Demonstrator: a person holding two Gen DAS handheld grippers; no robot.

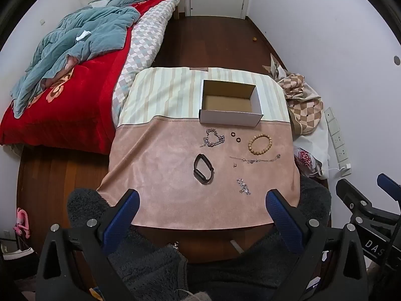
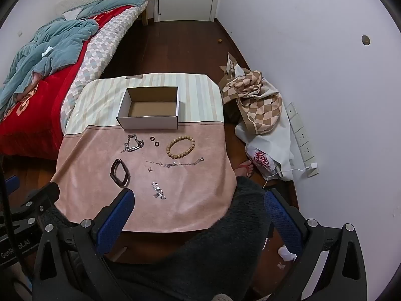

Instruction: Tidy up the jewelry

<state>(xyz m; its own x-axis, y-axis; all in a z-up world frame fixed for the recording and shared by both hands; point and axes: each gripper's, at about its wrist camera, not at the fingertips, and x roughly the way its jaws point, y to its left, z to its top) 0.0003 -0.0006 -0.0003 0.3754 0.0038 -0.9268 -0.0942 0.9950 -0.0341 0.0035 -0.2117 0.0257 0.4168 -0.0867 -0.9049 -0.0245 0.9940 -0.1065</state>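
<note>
both my left claw [image 1: 202, 202] and right claw [image 2: 199, 200] hang wide apart, holding nothing, over the near edge of the pink cloth-covered surface [image 1: 163, 200]; the jewelry lies before the open white cardboard box [image 1: 230, 119].

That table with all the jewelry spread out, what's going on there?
A person holds a two-finger gripper in each hand, left gripper and right gripper, both open and holding nothing, back at the near table edge. The cardboard box is empty. The wooden bead bracelet, black band and chains lie on the pink cloth, none sorted.
</note>
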